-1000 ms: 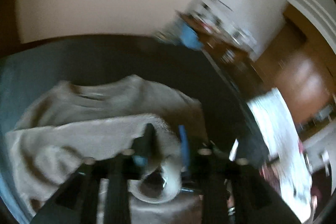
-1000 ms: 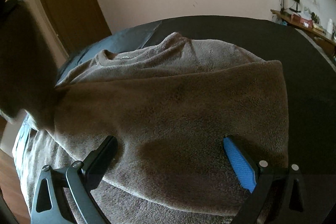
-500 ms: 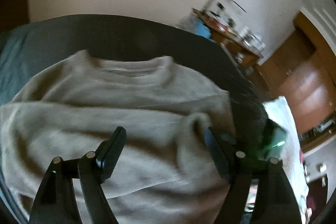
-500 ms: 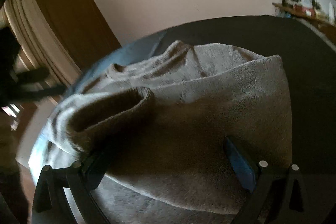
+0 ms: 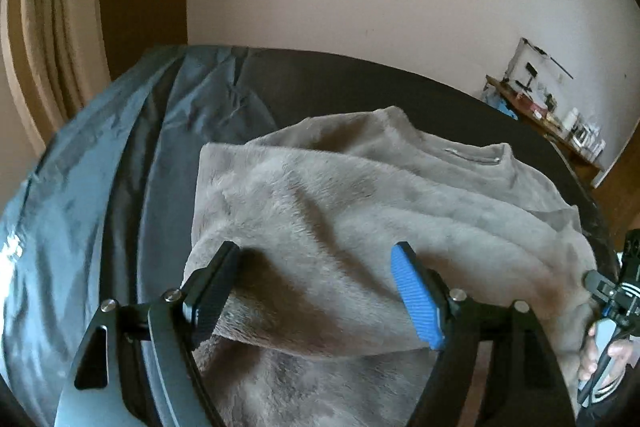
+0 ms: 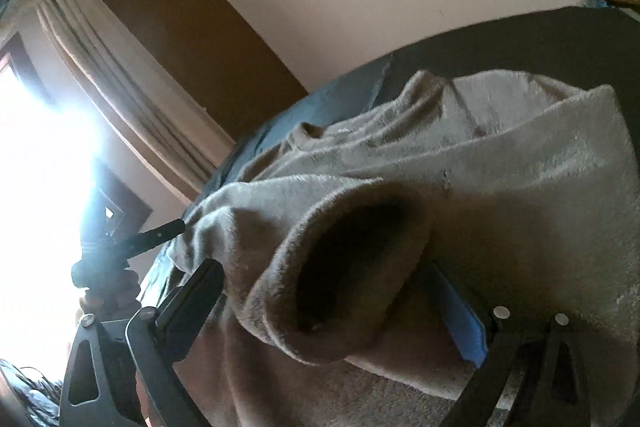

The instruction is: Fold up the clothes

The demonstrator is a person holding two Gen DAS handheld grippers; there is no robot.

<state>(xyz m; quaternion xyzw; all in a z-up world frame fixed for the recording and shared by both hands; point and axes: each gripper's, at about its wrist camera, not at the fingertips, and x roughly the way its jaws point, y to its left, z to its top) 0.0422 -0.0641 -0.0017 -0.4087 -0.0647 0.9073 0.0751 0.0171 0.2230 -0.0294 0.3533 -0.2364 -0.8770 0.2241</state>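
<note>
Grey sweater (image 5: 360, 219) lies on the bed (image 5: 100, 187), collar far from both jaws. Sleeve cuff (image 6: 344, 267) sits between the right gripper (image 6: 332, 303) jaws, spread, nearer. Left gripper (image 5: 316, 287) spread over the folded edge, not pinching.

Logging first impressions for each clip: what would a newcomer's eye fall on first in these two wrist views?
A fluffy grey-beige sweater fills both views, lying partly folded on a dark bed cover. In the right wrist view its open sleeve cuff gapes between the open right gripper fingers. In the left wrist view the left gripper stands open over the cloth, and bright window glare washes out the right view's left side.
</note>
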